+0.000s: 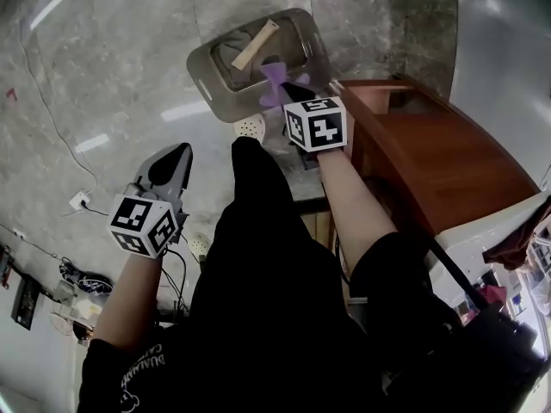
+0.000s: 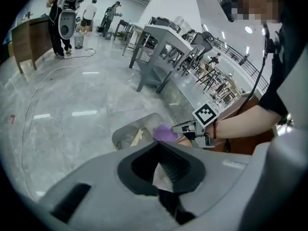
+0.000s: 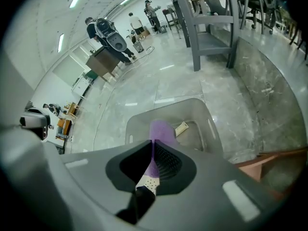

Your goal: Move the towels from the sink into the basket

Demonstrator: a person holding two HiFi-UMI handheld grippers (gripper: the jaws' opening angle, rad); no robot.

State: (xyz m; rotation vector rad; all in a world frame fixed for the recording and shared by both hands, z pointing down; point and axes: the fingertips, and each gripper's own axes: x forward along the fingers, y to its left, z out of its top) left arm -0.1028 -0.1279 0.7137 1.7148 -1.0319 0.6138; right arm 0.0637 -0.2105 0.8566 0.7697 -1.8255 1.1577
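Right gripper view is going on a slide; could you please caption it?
Right claw shut on a purple towel above the grey basket, which holds a beige towel.

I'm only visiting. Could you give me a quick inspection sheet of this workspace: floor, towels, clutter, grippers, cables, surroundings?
Surface: glossy grey floor.
Job's things: grey basket on the floor, beige towel inside; purple towel hanging over it; sink not seen.
Clutter: small items on the floor, too small to name.
Grippers: right gripper shut on the purple towel; left gripper shut, empty.
Cables: thin cable running to a socket.
Surroundings: wooden cabinet; people far off.
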